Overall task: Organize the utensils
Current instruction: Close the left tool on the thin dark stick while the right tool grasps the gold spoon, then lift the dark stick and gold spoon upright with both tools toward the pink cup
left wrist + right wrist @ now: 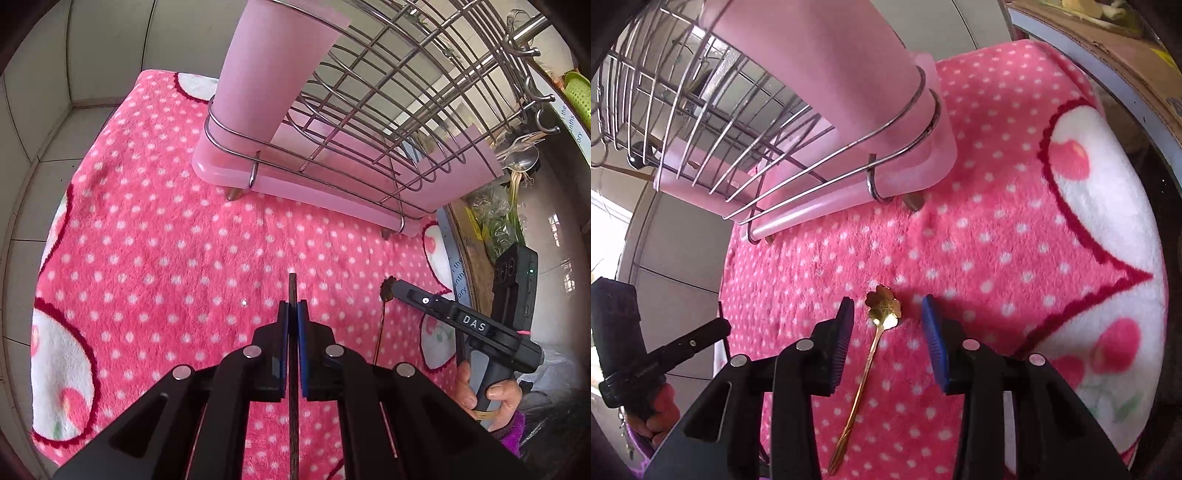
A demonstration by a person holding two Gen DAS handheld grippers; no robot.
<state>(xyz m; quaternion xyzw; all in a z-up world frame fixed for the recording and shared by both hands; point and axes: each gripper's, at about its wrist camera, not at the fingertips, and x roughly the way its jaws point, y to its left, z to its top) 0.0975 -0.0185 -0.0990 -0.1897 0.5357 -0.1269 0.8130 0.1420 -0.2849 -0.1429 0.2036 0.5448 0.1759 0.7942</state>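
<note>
Fleece, steel wire and gilt metal

The blanket [990, 236] is fluffy, matt pink fleece; the rack [369, 110] is shiny steel wire on a smooth, semi-gloss pink plastic tray [295, 192]; the spoon [875, 332] is polished gold-coloured metal; the stick [293, 291] looks dark, matt and rough.

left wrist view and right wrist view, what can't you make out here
- Dark stick between the shut left gripper jaws: left wrist view, lower end cut off by the frame edge, so what it is stays unclear.
- Pink holder contents: both views, opaque wall hides them.
- Gold spoon handle tip: right wrist view, near the bottom edge.
</note>
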